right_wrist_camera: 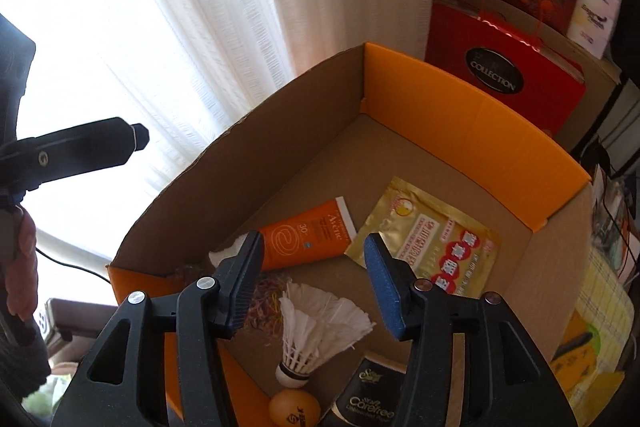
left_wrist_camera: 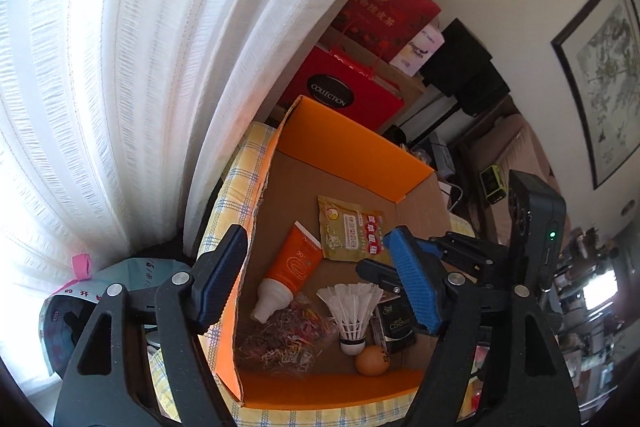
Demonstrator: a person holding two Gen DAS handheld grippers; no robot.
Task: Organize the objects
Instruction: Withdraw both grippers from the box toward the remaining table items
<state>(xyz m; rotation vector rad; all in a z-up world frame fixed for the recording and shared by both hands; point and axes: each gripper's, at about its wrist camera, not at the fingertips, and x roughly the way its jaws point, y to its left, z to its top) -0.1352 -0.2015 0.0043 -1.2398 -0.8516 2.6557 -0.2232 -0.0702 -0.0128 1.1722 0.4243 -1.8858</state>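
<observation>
An open orange cardboard box holds an orange sunscreen tube, a gold sachet, a white shuttlecock, an orange ping-pong ball, a bag of coloured rubber bands and a black Carefree pack. My left gripper is open and empty above the box's left wall. My right gripper is open and empty above the shuttlecock; it shows at the right of the left wrist view.
The box sits on a yellow checked cloth. White curtains hang to the left. Red gift bags stand behind the box. A framed picture hangs on the right wall. Cluttered furniture lies to the right.
</observation>
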